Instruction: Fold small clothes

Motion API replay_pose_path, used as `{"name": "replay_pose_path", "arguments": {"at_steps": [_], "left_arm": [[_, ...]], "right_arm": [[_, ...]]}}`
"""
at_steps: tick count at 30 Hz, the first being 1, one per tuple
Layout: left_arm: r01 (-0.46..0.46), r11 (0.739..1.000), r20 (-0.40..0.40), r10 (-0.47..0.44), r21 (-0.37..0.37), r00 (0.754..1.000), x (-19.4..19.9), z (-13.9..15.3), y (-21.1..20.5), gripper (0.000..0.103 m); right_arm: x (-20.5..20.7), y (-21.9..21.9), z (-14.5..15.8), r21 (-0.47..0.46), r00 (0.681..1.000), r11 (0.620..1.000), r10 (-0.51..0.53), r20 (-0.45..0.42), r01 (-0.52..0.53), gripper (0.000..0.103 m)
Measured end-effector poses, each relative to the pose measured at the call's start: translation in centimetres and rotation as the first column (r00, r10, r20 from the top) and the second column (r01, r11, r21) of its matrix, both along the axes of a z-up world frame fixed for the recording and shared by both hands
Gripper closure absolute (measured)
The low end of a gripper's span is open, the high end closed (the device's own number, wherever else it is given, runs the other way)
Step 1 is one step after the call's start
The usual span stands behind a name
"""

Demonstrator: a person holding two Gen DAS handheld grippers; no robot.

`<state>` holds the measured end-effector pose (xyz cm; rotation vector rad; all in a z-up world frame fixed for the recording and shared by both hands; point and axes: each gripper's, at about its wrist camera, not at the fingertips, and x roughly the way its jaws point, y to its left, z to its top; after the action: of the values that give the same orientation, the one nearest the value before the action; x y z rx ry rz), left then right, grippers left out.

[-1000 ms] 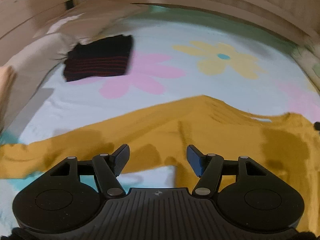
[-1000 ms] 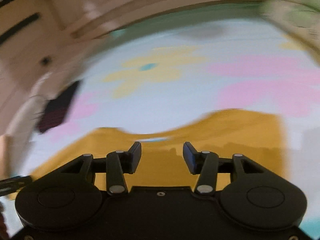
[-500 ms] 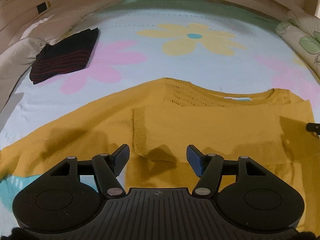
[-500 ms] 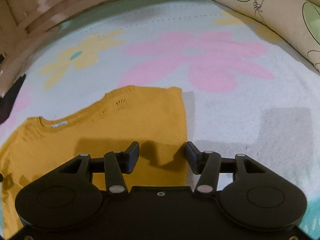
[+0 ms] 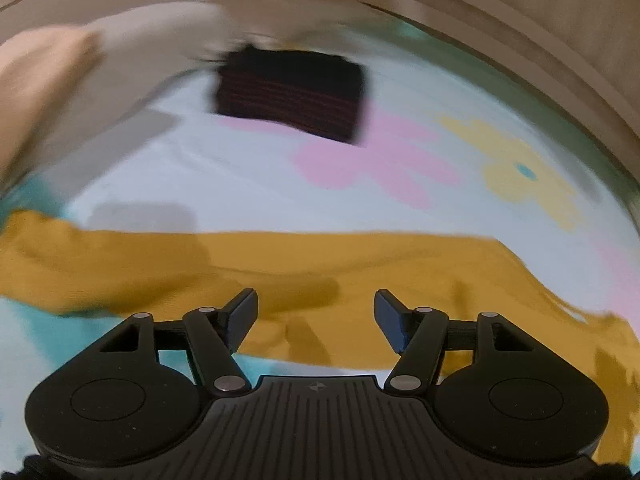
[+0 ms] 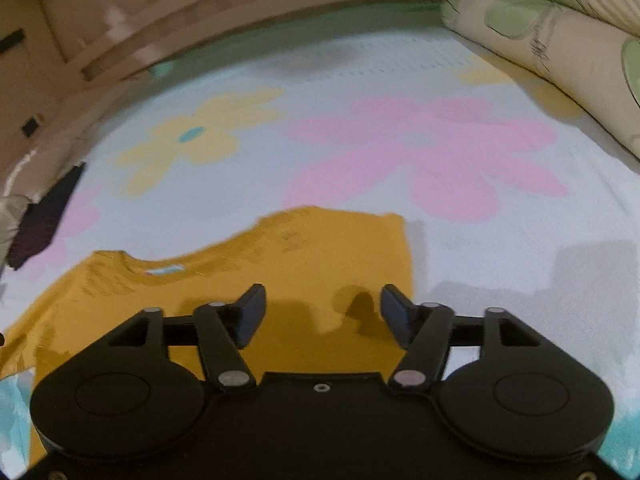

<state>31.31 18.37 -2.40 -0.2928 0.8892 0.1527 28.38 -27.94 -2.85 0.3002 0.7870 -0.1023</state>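
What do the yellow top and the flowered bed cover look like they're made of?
Yellow top: probably a soft, matte knit, with small openwork holes by the neckline. Flowered bed cover: seemingly a textured, towel-like or waffle-weave cotton, matte, with fine rows of dots; blur leaves the weave uncertain.

One yellow sweater [image 6: 280, 272], one folded dark garment [image 5: 290, 96], one pillow [image 6: 560, 52].

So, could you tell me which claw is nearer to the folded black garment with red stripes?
Left. The left claw faces the folded black garment with red stripes straight ahead; from the right claw it sits far off at the left edge.
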Motion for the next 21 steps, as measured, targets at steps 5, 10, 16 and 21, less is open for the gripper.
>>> {"name": "replay_pose_path", "arguments": {"at_steps": [5,10,16,21], "left_arm": [[-0.211,0.976,-0.012,0.211,-0.055,0.977,-2.1,-0.5,7.3,0.039],[-0.382,0.916,-0.047,0.38,-0.122,0.924,-4.4,-1.8,13.2,0.03],[-0.436,0.89,-0.049,0.433,-0.134,0.9,-4.5,-3.3,16.2,0.024],[-0.388,0.911,0.012,0.393,-0.14,0.919,-2.9,-3.4,16.8,0.02]], "right_arm": [[0.4,2.2,0.9,0.012,0.998,0.998,0.056,0.036,-0.056,0.027],[0.8,4.1,1.4,0.019,0.993,0.994,0.103,0.05,-0.104,0.027],[0.8,5.5,1.7,0.029,0.99,0.991,0.129,0.06,-0.131,0.027],[0.6,6.0,1.4,0.031,0.989,0.989,0.143,0.048,-0.144,0.027]]}}
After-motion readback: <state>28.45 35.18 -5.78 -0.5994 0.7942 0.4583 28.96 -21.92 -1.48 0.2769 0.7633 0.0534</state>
